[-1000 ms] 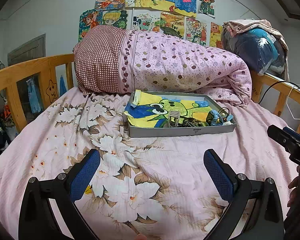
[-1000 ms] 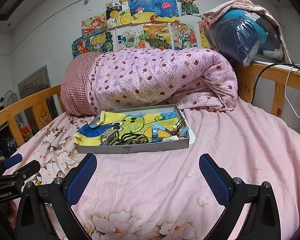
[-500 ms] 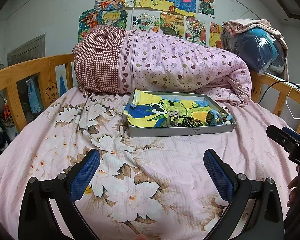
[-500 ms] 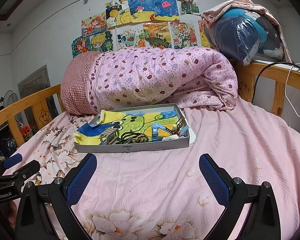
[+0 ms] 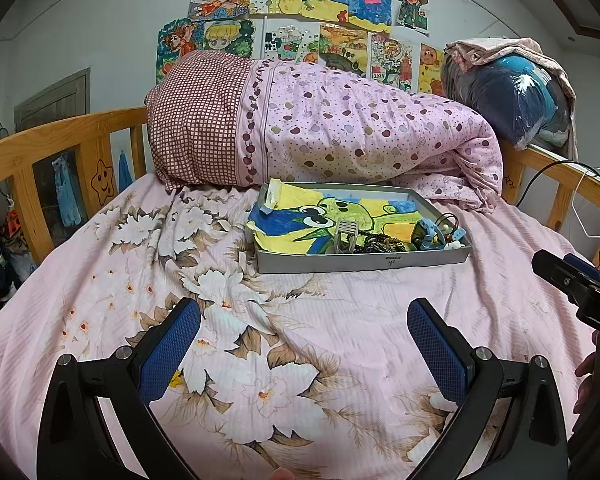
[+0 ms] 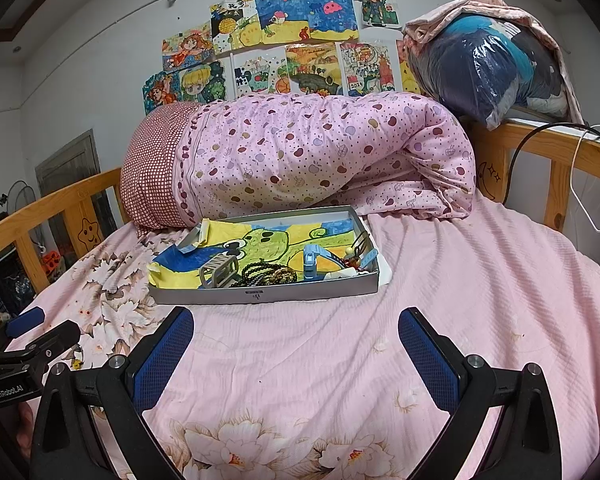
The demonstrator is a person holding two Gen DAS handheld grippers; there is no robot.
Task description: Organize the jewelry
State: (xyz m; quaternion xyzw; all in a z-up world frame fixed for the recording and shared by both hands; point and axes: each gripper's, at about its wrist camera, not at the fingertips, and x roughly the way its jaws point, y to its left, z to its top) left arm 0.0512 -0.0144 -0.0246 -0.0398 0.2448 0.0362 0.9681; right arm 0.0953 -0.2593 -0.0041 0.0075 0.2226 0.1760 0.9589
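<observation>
A grey metal tray (image 5: pixel 360 265) (image 6: pixel 268 296) lies on the bed, lined with a yellow and blue frog drawing (image 5: pixel 332 216) (image 6: pixel 260 240). Along its near edge lie a grey hair clip (image 5: pixel 345 233) (image 6: pixel 219 271), dark bead bracelets (image 5: pixel 378 245) (image 6: pixel 266 273), a blue watch (image 5: pixel 426 234) (image 6: pixel 312 264) and small trinkets (image 6: pixel 356 258). My left gripper (image 5: pixel 304 340) is open and empty, short of the tray. My right gripper (image 6: pixel 296 344) is open and empty, just short of the tray's front edge.
A rolled pink quilt (image 5: pixel 340 136) (image 6: pixel 320 160) lies behind the tray. Wooden bed rails (image 5: pixel 60 148) (image 6: pixel 560 160) run along both sides. A plastic-wrapped bundle (image 6: pixel 492 60) sits on the far right rail. Drawings (image 5: pixel 300 12) hang on the wall.
Both grippers have edged slightly forward toward the tray. Nothing else has moved.
</observation>
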